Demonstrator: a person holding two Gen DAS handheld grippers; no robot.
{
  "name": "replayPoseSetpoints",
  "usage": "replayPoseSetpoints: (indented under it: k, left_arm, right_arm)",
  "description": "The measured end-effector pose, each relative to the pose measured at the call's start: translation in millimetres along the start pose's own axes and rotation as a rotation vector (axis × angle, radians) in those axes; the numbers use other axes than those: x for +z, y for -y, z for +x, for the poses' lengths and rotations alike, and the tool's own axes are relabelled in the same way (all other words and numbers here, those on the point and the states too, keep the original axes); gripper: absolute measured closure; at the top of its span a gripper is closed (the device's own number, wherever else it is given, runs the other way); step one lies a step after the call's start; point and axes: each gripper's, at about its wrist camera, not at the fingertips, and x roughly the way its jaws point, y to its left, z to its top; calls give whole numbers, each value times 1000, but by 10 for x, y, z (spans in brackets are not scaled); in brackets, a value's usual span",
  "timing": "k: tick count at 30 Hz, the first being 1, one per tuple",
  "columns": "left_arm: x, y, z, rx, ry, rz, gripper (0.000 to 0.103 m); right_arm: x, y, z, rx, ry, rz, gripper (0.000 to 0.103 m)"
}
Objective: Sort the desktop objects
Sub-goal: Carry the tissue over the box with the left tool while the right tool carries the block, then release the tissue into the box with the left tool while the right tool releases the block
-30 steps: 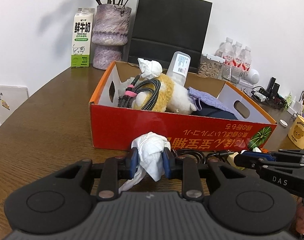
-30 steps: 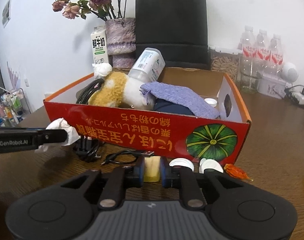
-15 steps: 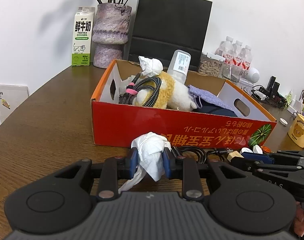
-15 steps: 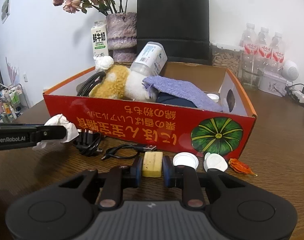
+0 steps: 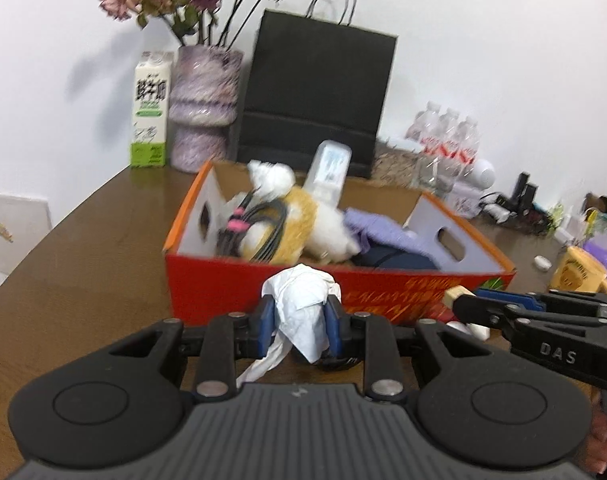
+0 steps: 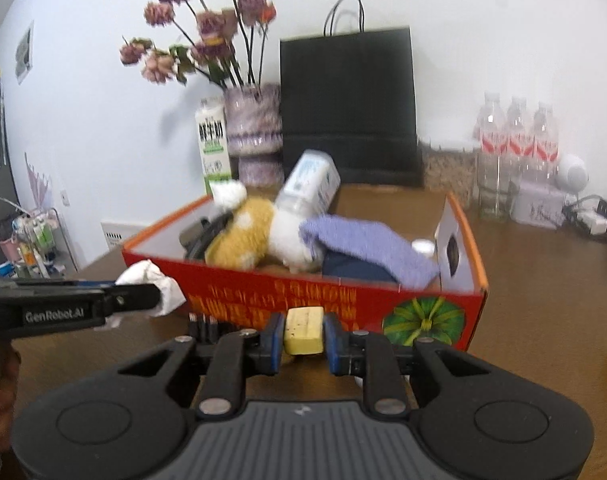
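My left gripper (image 5: pixel 299 322) is shut on a crumpled white tissue (image 5: pixel 301 304) and holds it in front of the red cardboard box's (image 5: pixel 223 284) near wall. My right gripper (image 6: pixel 303 336) is shut on a pale yellow eraser block (image 6: pixel 304 335), also in front of the box (image 6: pixel 343 296). The tissue shows at left in the right wrist view (image 6: pixel 153 286); the eraser shows at right in the left wrist view (image 5: pixel 452 295). The box holds a plush toy (image 5: pixel 303 228), black cables (image 5: pixel 259 228), a white bottle (image 5: pixel 329 172) and a purple cloth (image 6: pixel 367 246).
Behind the box stand a milk carton (image 5: pixel 151 120), a purple vase with dried flowers (image 5: pixel 205 108), a black paper bag (image 5: pixel 315 100) and water bottles (image 6: pixel 517 148). A yellow mug (image 5: pixel 579 272) is at the right. A black cable (image 6: pixel 201 326) lies by the box front.
Both grippers have risen from the table with their loads. The box now looks lower in both views, and its inside shows more.
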Motion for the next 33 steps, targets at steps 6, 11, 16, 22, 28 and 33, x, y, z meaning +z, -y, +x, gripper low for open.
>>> replayPoseSetpoints:
  k: [6,11,16,22,28,33]
  left_arm:
    - [310,189,51,-20,57,51,77]
    - [527,334,243,-22,81,68,77]
    - [651,374,485,-9,77,59,77]
    - [603,341,726,16,26,96,77]
    - [510,336,890,27,-36,134,77]
    - [472,338,906,31,-45,143,76]
  right_arm:
    - [325,44,-47,-14,59,-16,83]
    - [550,98,92,-26,74,-18,83]
    - [717,137,335,-14,59,1,83]
    - [680,123,635,13,6,-10,83]
    - [575,167,815,10,-57,-14,83]
    - [536,180,852,1,-69,-20,83]
